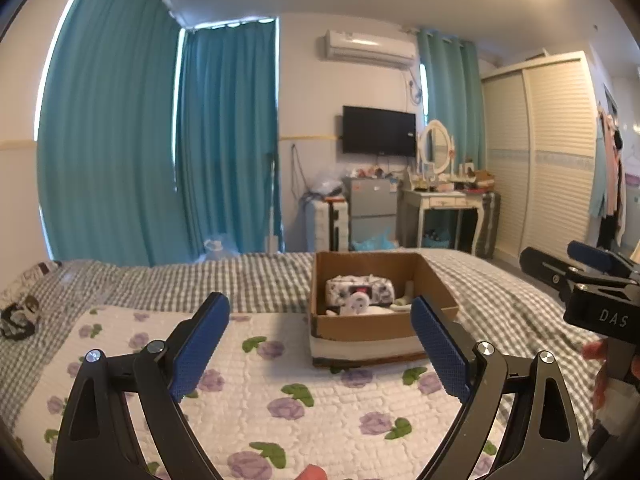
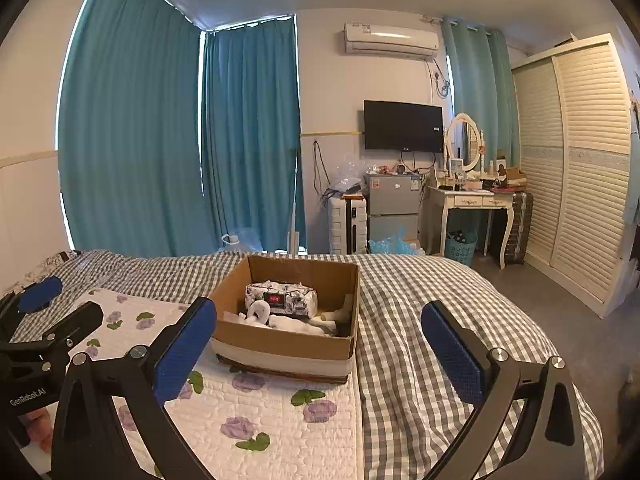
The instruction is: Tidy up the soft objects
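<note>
Left wrist view: a cardboard box (image 1: 376,320) is seen standing on the bed (image 1: 256,280), its near end on a white quilt (image 1: 280,392) printed with purple flowers and its far end over the grey checked bedcover (image 1: 500,304). Soft things are held inside the box: a patterned fabric pouch (image 1: 360,288) with a red patch, a white plush toy (image 1: 358,303) leaning against the pouch's front, and pale cloth beside them. A small dark and white soft object (image 1: 20,316) is seen lying apart on the checked cover at the far left of the bed. The left claw (image 1: 320,352) is held above the quilt just in front of the box, its blue-padded jaws spread wide with nothing between them. At the right edge the other tool is seen level with it. In the right wrist view the same box (image 2: 288,344) is found left of centre with the pouch (image 2: 282,300) and the plush toy (image 2: 260,311) inside, and the right claw (image 2: 320,356) is likewise held wide open and empty above the bed, the box's near right corner falling between its pads. Behind the bed, teal curtains (image 2: 132,140), a wall television (image 2: 403,126), an air conditioner (image 2: 391,38), a small fridge (image 2: 392,208), a white dressing desk (image 2: 472,200) with an oval mirror and a slatted wardrobe (image 2: 580,168) are visible.
</note>
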